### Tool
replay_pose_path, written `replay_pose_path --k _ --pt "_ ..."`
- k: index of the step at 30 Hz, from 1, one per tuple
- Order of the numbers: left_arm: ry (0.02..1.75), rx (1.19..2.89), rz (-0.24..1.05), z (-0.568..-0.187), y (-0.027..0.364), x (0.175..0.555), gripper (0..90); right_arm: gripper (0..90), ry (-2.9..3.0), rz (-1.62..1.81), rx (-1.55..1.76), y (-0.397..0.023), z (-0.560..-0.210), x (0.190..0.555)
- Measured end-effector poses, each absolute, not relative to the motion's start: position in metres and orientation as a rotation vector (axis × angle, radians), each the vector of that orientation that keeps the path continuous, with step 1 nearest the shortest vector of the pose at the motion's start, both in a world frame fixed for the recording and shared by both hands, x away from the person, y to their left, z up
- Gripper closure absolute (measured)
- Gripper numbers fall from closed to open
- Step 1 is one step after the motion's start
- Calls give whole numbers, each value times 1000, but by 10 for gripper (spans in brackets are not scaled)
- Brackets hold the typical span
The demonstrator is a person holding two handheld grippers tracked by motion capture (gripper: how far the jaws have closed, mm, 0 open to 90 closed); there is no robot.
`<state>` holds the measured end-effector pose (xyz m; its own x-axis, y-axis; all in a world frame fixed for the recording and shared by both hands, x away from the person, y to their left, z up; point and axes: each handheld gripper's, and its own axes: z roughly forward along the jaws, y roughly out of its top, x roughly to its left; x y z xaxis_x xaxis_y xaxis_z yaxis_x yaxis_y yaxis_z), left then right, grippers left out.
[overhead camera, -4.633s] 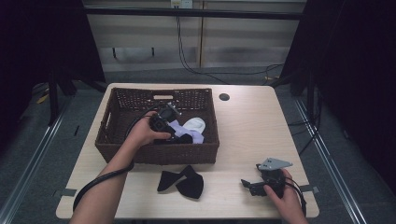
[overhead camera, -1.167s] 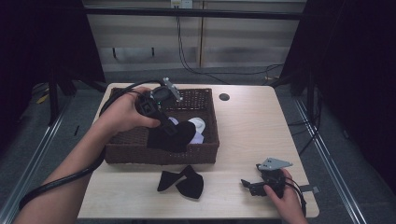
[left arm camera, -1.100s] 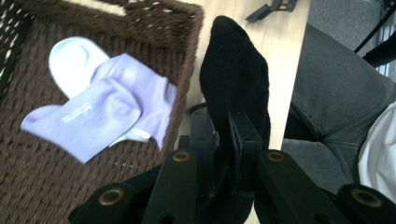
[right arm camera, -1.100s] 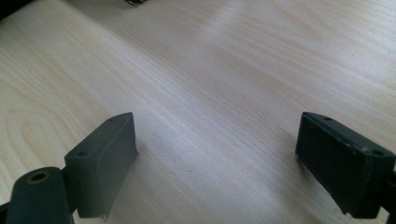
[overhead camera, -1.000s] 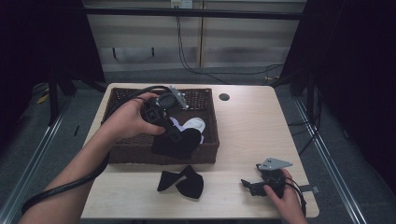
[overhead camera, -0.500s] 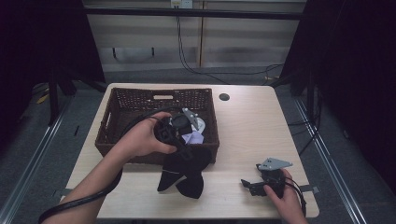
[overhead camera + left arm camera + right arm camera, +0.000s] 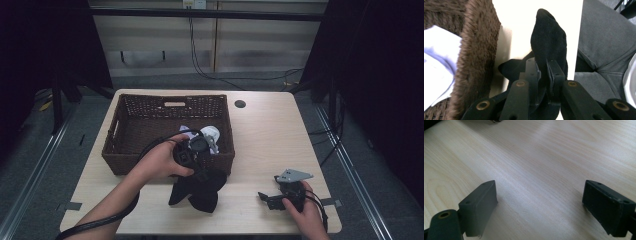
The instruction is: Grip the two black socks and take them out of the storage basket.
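Gripping a black sock (image 7: 548, 42) in the left gripper (image 7: 541, 75), wicker basket (image 7: 130, 130) at 10 o'clock; right gripper (image 7: 539, 207) spread wide, low over the bare table (image 7: 536, 157).

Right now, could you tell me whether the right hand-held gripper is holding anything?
No, the right hand-held gripper stands open over the bare wooden table.

We look down on a pale wooden table (image 7: 280, 135) with rounded corners and a small dark round hole (image 7: 240, 104) near its far edge. Around it lies grey floor (image 7: 75, 125) — metal rails (image 7: 35, 170) run along both sides. Behind stands a light panelled wall (image 7: 240, 55), with black cables (image 7: 200, 65) hanging down it and trailing along its foot. Black curtains (image 7: 380, 75) close in left and right — the corners are dim.
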<state>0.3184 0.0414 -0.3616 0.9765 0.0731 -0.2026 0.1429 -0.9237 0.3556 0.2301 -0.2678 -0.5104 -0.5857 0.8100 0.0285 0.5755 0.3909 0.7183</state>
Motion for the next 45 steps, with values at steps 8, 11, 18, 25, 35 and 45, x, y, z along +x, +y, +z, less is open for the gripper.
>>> replay_pose_path --k 8,11,18,25,35,45 --pt "156 2770 -252 -369 40 318 786 119 2327 1006 1207 -268 -510 230" --pt "203 2773 -214 -368 42 318 669 120 2328 1006 1207 -268 -510 230" --pt "244 2745 -210 -357 57 320 492 119 2327 1006 1207 -268 -510 230" --pt "274 2750 -122 -356 82 317 428 119 2327 1006 1207 -268 -510 230" --pt "339 2755 -106 -389 111 304 390 119 2327 1006 1206 -268 -510 230" --pt "438 2718 -92 -414 143 299 367 119 2327 1006 1207 -268 -510 230"
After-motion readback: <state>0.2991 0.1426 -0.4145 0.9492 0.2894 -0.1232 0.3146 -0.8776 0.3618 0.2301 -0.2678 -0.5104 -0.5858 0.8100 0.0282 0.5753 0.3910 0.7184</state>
